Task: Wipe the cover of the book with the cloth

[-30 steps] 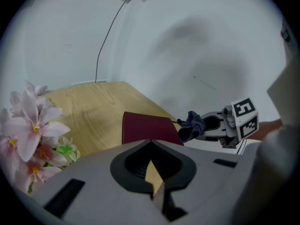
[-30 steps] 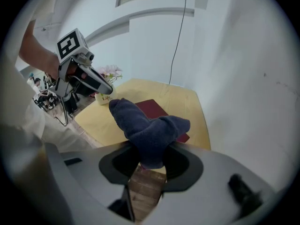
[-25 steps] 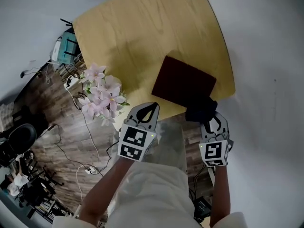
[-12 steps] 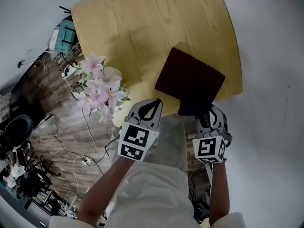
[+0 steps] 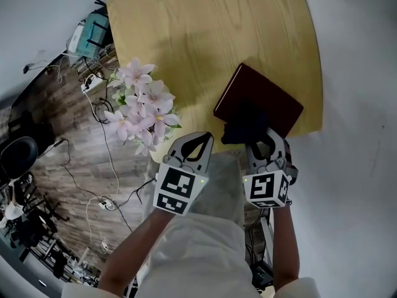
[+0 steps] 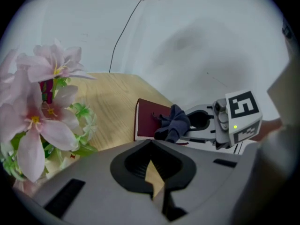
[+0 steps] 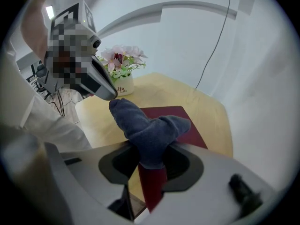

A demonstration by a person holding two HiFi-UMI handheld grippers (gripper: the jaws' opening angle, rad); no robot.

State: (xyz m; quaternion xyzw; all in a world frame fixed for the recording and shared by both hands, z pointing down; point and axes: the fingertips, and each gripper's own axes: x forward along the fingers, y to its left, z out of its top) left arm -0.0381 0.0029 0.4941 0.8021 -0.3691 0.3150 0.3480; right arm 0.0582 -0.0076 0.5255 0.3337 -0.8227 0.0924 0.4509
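Observation:
A dark red book (image 5: 267,101) lies near the front right corner of the wooden table (image 5: 205,36); it also shows as a maroon cover (image 7: 187,125) and a red slab (image 6: 147,118). My right gripper (image 5: 257,140) is shut on a dark blue cloth (image 5: 240,128), which bunches out of its jaws over the book's near edge (image 7: 150,128) (image 6: 173,123). My left gripper (image 5: 193,146) is shut with nothing in it, at the table's front edge, left of the book.
A pot of pink flowers (image 5: 144,107) (image 6: 40,111) (image 7: 122,62) stands at the table's left front edge, close to my left gripper. Wood floor with cables (image 5: 93,166) lies left. A white wall (image 5: 360,104) runs along the right.
My right gripper has carried the cloth to the left and forward, onto the book's near corner. The view has shifted, with the flowers now closer to the left gripper.

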